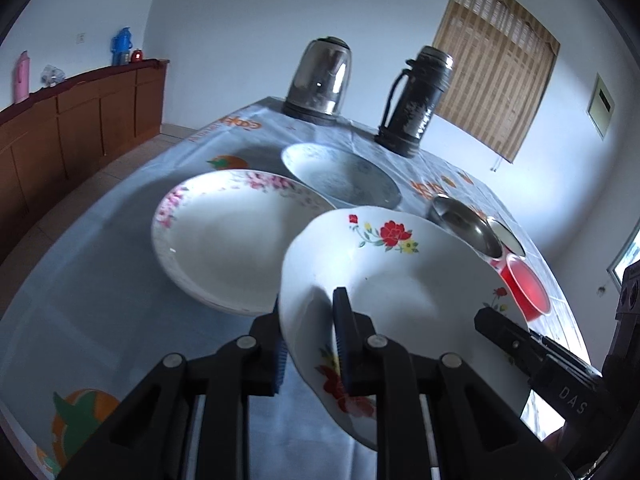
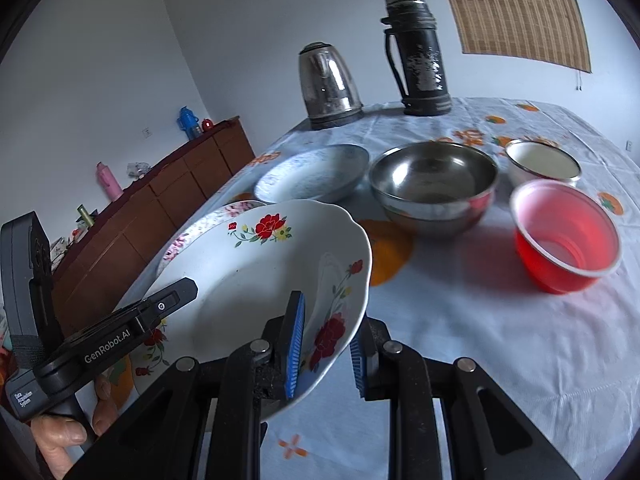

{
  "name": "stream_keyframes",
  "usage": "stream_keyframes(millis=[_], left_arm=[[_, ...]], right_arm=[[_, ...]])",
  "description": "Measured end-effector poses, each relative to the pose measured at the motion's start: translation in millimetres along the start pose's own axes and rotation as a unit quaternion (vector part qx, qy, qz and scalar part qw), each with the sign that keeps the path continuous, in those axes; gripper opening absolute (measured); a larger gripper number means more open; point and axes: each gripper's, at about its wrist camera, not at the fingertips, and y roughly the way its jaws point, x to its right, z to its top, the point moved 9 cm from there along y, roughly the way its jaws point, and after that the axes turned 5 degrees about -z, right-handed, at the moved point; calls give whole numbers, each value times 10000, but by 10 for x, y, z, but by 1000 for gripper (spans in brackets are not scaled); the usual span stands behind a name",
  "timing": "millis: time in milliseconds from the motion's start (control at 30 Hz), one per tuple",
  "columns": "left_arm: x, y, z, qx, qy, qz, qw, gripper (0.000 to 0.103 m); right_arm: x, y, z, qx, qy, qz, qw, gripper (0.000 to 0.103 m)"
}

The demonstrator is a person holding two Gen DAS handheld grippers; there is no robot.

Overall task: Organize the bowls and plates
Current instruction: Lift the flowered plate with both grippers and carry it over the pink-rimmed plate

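Both grippers, left [image 1: 310, 344] and right [image 2: 326, 344], clamp their jaws on the glossy white scalloped red-flower plate [image 2: 256, 276]. Beyond sit a dented steel bowl [image 2: 434, 184] and translucent red plastic bowl [image 2: 566, 236], both empty.

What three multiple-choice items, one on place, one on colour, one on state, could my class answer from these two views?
1. Where does the pink-flowered plate lie?
A. On the tablecloth, partly behind the held plate
B. Inside the steel bowl
C. On the cabinet

2. What colour is the plastic bowl?
A. Blue
B. Red
C. Green

3. How is the red-flowered plate held?
A. Flat on the table, untouched
B. By one gripper only
C. By both grippers, one at each side of the rim

Key:
1. A; it rests on the tablecloth and the lifted plate overlaps it.
2. B; its wall is translucent red, beside the steel bowl.
3. C; the left gripper and right gripper each have a pad on either face of the rim.
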Motion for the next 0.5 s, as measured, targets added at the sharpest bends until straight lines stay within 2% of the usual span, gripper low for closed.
stream_keyframes(millis=[167, 500], left_arm=[[-230, -42, 82, 117, -99, 215, 9997, 18], [-714, 115, 245, 172, -318, 618, 9974, 20]], right_arm=[[-237, 127, 34, -57, -85, 169, 9998, 23], [-627, 587, 183, -201, -164, 384, 9989, 23]])
